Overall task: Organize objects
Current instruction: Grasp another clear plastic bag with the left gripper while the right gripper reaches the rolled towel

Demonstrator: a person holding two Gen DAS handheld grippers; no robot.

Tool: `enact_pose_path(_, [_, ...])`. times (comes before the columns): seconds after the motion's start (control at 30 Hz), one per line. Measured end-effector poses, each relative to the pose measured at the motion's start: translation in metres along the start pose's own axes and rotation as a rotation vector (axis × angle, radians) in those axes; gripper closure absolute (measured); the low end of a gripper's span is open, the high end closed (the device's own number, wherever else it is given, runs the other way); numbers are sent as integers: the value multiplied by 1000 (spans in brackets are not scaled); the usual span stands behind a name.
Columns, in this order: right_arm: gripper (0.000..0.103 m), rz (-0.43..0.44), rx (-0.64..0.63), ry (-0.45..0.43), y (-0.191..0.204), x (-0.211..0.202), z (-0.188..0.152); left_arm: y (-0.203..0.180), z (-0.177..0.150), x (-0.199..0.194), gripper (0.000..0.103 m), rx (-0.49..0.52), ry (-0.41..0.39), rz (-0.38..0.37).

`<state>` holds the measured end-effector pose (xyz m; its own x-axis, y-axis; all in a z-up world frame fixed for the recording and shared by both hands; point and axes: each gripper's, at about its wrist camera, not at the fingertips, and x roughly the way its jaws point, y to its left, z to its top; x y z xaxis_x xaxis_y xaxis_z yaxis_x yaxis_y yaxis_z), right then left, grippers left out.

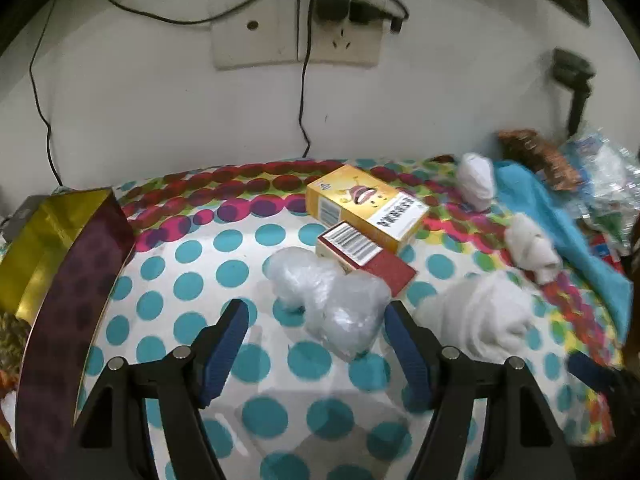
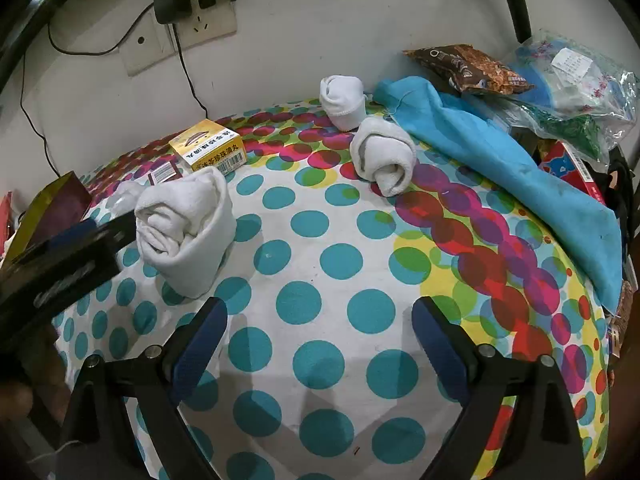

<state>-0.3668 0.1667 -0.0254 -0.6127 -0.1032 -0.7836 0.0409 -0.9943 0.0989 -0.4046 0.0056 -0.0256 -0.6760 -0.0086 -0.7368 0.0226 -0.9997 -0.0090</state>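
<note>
Step in hand, as judged: approach for a pick. Nothing is held by either tool yet.

Left edge of the scene: gold and maroon box [image 1: 68, 256], standing open at the near-left of the bench, likely the place to gather things into, though that is a guess.

Left gripper [image 1: 316, 312]: fingers spread about half-way, empty, angled down at the clear plastic bundle [image 1: 332, 304]. The bundle lies between the line of the fingertips and just beyond them; pads do not press on it. Frame is motion-blurred.

Just behind the bundle: red matchbox [image 1: 360, 256], touching the yellow medicine box [image 1: 366, 208] at its far side.

Right of the bundle: large rolled white cloth [image 1: 480, 316], near the left tool's right finger. Two smaller white rolls [image 2: 382, 152] and [image 2: 344, 100] sit farther right, toward the wall.

Right gripper [image 2: 320, 320]: fingers wide apart, empty, poised over bare dotted cloth; nothing between them.

Next move calls for: lower the left tool so the fingers straddle the bundle, then close gently; crinkly plastic will likely compress and slip.

Surface: bench [image 2: 340, 260] under a white cover with teal dots and bands of overlapping coloured circles. Blue cloth [image 2: 500, 152] and snack packets [image 2: 468, 66] crowd the far-right edge.

Room: white wall, socket plate [image 1: 296, 28] with charger and trailing black cables.
</note>
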Motion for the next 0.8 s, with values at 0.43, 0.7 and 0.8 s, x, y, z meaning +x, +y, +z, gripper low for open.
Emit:
enact_pose_path(0.43, [10,15,12,-3,0,-2,1,12,4,20,53,-77,31,-32])
enact_pose_path(0.7, [9,12,11,-1,-1,-2,2,21,-11,-42,70,-44,-67,-56])
enact_pose_path(0.8, [9,5,7,1,0,-2,2,26,-22,-69,70,-18,-88,-64])
